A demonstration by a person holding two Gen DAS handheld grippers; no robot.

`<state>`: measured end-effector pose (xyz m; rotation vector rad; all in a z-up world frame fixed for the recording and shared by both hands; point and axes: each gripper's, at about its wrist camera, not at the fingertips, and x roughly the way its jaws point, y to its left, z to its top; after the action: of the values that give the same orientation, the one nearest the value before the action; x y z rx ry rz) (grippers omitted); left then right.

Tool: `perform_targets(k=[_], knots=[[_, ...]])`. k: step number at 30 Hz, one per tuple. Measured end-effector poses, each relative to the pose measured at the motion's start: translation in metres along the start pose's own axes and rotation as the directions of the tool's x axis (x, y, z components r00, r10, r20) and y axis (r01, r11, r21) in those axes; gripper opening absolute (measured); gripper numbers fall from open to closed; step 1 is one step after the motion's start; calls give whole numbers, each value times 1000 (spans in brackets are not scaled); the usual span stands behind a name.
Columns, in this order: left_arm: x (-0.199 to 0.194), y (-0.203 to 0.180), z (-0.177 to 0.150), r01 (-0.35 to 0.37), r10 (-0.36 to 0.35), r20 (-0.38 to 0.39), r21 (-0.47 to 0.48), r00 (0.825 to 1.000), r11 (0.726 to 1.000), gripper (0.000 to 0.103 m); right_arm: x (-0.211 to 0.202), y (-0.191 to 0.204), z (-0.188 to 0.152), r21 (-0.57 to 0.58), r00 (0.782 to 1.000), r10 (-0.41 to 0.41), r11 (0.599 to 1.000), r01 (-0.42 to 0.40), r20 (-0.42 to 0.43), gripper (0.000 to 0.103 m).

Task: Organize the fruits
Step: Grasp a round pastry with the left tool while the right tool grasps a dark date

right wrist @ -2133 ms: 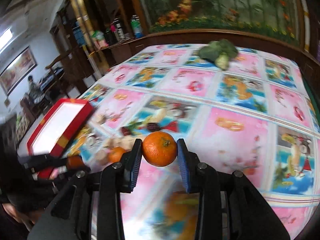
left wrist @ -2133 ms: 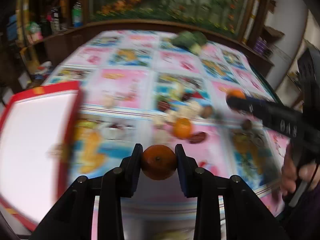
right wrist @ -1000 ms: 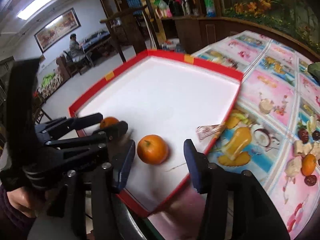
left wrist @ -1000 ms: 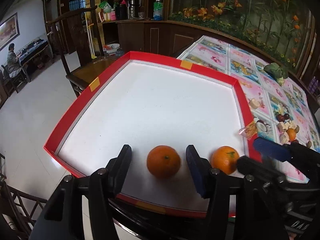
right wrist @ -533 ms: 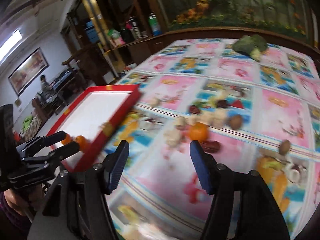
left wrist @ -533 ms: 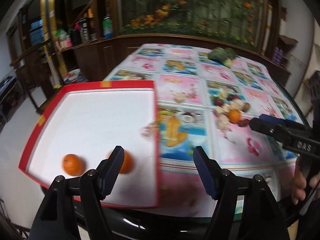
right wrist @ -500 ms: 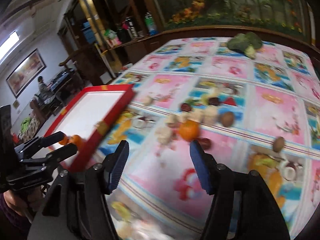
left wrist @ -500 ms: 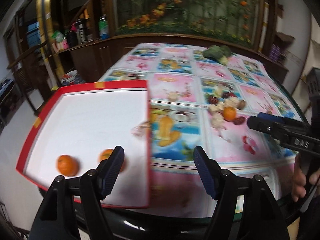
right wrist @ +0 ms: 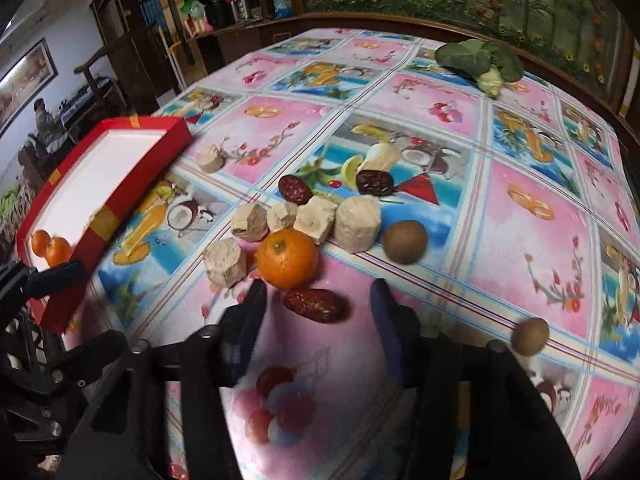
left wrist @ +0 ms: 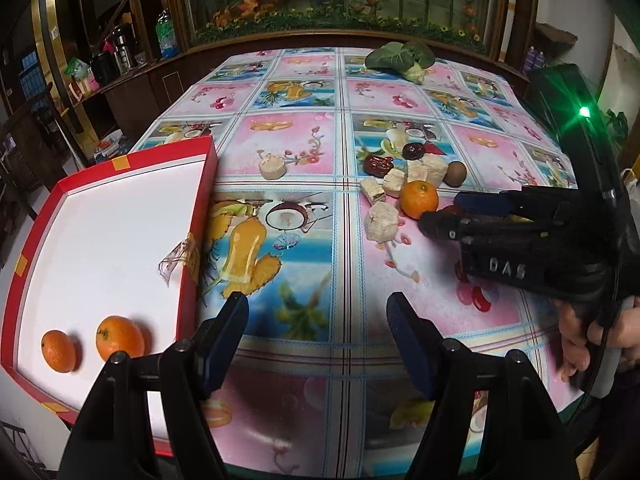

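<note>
Two oranges [left wrist: 119,338] [left wrist: 58,351] lie loose in the near corner of the red tray [left wrist: 200,216] with a white floor. My left gripper [left wrist: 318,320] hangs open and empty over the tablecloth, just right of the tray. A third orange [right wrist: 287,258] sits on the table among beige chunks. My right gripper [right wrist: 318,296] hovers just behind it, its jaws closing. A dark red date [right wrist: 316,305] lies between the fingers, untouched by the pads. In the left wrist view the right gripper [left wrist: 444,212] reaches in beside that orange [left wrist: 419,199].
Several beige chunks [right wrist: 357,222], two more dates [right wrist: 295,189] [right wrist: 374,182] and two kiwis [right wrist: 405,241] [right wrist: 530,336] surround the orange. A leafy green vegetable [right wrist: 476,58] lies at the table's far end. Dark wooden shelves stand beyond, and a hand [left wrist: 576,344] holds the right gripper's handle.
Both grippers let go of their oranges in the tray and swung right, out over the table. The right gripper now sits lower and closer to the fruit pile, its jaws narrower.
</note>
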<state>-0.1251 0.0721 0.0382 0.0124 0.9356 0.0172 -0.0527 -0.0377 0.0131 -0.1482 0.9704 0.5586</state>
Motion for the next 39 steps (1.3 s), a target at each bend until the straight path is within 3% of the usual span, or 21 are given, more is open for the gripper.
perform_targets(k=[3,6,9,15,23,25,27,33,39], knots=[[8,-5,6,1,-1,-14,7,1000,1000,72,-2,7,-6,-64,999,-45,997,47,27,43],[20,-13,15,12,-12,-28,5,1000,1000,71,-6,-3,-8,-43,999,-14,999,16,41,35],[31,-20,23,32,-32,-34,-2,999,999,71,-10,-21,-7,23,998,43,999,-44,37,35],[53,-33,32,32,-31,-50,10,998,999,67,-20,-46,-4,165,995,78,982,-88,61,35],[55,-39,40,53,-53,-22,19,998,998,40,-26,-51,-2,207,992,85,973,-103,98,35],[54,-39,40,60,-60,-13,20,998,998,28,-26,-53,-2,212,992,82,972,-102,100,35],[54,-38,41,61,-61,-8,13,998,998,24,-26,-53,-2,211,991,85,972,-104,100,35],[45,-35,35,47,-47,9,7,999,999,24,-22,-56,-3,210,993,70,974,-90,100,35],[13,-24,25,10,-9,90,-3,996,1000,24,-26,-59,-3,212,989,51,974,-80,141,35]])
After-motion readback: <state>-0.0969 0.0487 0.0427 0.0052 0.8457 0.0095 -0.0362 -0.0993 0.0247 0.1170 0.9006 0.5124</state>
